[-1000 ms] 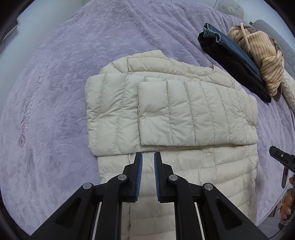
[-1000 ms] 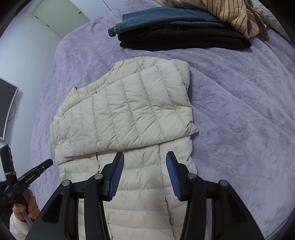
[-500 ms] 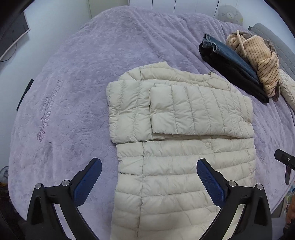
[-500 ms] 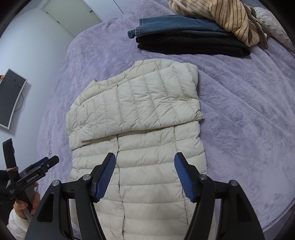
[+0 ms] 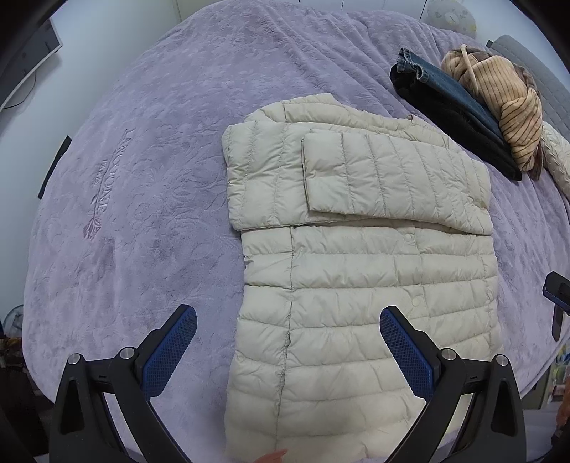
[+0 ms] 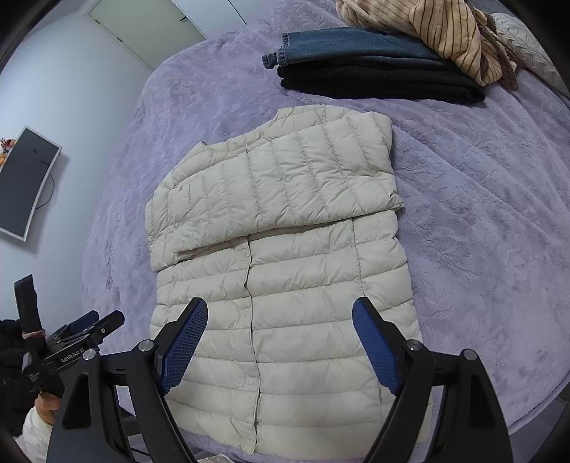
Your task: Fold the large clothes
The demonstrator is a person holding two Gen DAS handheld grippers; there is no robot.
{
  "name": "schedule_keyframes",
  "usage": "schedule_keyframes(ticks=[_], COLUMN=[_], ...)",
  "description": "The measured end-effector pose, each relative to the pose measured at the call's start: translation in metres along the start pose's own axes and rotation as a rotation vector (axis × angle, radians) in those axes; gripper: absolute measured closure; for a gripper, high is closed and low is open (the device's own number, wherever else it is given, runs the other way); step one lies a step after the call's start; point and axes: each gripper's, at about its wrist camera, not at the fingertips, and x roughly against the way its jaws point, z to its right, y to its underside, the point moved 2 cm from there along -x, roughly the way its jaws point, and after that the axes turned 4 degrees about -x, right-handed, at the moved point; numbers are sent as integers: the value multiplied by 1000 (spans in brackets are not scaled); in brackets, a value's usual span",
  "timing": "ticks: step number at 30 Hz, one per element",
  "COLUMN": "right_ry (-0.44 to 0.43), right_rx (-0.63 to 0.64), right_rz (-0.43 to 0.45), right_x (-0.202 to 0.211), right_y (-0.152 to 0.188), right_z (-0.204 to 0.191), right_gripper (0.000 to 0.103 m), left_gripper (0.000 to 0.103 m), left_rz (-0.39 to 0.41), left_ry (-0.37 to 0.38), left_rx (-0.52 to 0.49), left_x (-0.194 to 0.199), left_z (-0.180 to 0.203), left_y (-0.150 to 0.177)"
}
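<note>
- Two grippers in play, both hanging above the bed [image 5: 149, 149] and angled steeply down at it.
- Left gripper [image 5: 288, 347]: fingers [image 5: 171, 350] spread as wide as they go, nothing between them but air. One finger sits over bare bedspread, the other over the jacket's lower half.
- Right gripper [image 6: 279, 347]: its fingers [image 6: 374, 349] have just been opening and stand well apart, not touching anything. Both hover over the lower half of the jacket.
- The cream puffer jacket [image 5: 363, 285] lies flat on the purple bedspread, about center of the bed, hem toward the near edge at 6 o'clock and collar toward 12. Both sleeves [image 5: 388, 178] are folded across the chest, one lying on top of the other. The snap-button front runs down the middle.
- Up around 1-2 o'clock from the jacket in the left wrist view there's a pile: folded jeans [image 6: 349, 44] on top of a folded black garment [image 6: 381, 83], with a tan striped sweater [image 6: 438, 32] crumpled against them.
- A pale quilted pillow [image 6: 527, 46] peeks out right behind that pile.
- Wall-mounted screen [image 6: 28, 181] at 9 o'clock in the right wrist view.
</note>
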Motion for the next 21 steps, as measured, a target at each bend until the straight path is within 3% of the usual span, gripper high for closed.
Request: schedule_keyframes(ticks=[1,2,3,10,21], right_ry=[-1,-2,-9,23,49], right_rx=[0,-2,-2,8,-63], right_rz=[0,-1,7,19,-105], right_x=[0,1,1,4,1], right_y=[2,3,5,16,35], right_z=[0,0,1,4,35], right_gripper=[15,1,0,0,0], left_gripper=[0,0,0,0,0], left_rz=[-4,-7,-12,-40,-122], left_ry=[-3,-5,-8,-28,-46], left_rx=[-1,-2,-2,5,10], left_x=[0,0,0,-6,-24], left_z=[-1,-2,-3,-10,-31], left_y=[2,4,6,21,57])
